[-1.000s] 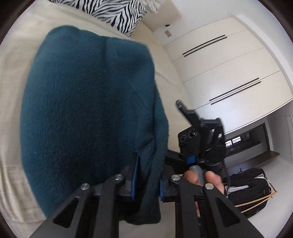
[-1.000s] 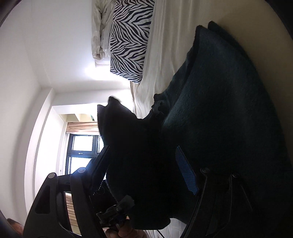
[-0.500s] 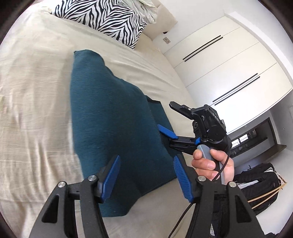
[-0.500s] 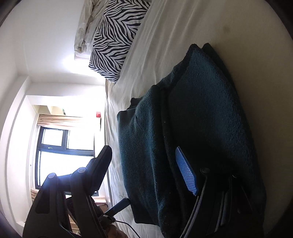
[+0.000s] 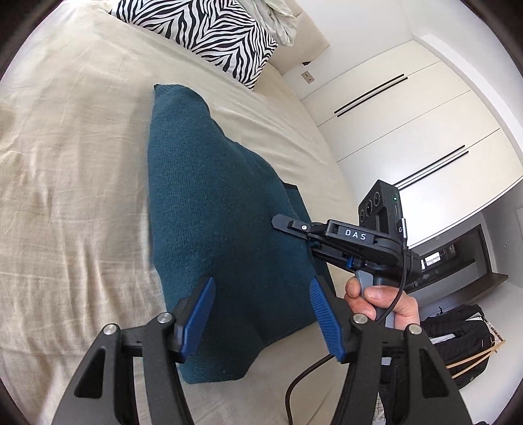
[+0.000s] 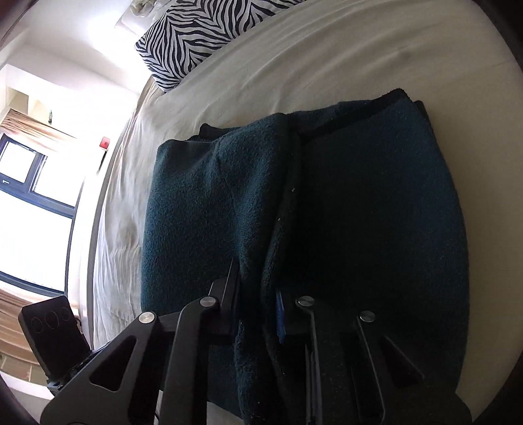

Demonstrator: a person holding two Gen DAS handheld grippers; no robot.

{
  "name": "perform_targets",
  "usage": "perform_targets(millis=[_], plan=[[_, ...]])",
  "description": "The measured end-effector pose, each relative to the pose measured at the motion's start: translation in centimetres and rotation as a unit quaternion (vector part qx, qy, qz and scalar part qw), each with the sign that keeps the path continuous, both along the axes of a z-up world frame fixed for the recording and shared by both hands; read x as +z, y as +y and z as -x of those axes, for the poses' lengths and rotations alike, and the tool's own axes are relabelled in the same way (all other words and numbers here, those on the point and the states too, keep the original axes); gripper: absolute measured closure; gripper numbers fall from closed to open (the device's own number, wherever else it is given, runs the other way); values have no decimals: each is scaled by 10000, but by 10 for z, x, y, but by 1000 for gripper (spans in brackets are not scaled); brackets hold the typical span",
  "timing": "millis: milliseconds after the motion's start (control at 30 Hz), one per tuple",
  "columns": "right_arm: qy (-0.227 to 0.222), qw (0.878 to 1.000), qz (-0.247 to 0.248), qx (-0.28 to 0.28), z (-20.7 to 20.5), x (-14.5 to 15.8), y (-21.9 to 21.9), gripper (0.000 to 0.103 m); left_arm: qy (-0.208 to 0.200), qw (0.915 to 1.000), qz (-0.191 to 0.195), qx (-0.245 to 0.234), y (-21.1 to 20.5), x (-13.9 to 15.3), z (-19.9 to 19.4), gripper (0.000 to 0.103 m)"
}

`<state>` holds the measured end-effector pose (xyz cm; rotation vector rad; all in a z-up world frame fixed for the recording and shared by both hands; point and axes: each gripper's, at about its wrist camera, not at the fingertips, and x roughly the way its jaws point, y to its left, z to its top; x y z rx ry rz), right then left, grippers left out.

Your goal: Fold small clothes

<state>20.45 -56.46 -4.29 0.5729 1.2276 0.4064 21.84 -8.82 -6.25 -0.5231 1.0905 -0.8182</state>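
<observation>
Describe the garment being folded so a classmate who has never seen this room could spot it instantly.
Start at the beige bed with the zebra pillow at its head. Mid-bed lies a teal knit garment, folded: the only dark, fuzzy thing on the pale sheet.

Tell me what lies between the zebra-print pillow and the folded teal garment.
Only bare beige bedsheet separates the zebra-print pillow from the folded teal garment; both wrist views show this.

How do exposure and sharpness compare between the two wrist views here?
Left wrist view: evenly lit and sharp, the teal garment showing true colour, with fisheye bending at the edges. Right wrist view: the window is blown out, so the garment looks near-black and the right gripper falls in shadow.
</observation>
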Motion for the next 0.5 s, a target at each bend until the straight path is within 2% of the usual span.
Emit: perform_targets(millis=[133,267,500], plan=[[-349,9990,-43,-276,1,18,-25,90,-138,9998,-99,-52,-7,7,1,40],[-443,9977,-207,-475,15,26,-61,90,-232,9995,-153,-121,-19,12,1,40],[-216,9939,-389,-1009,35,-1,-118,90,-341,9983,-337,-321,-35,17,-7,40]])
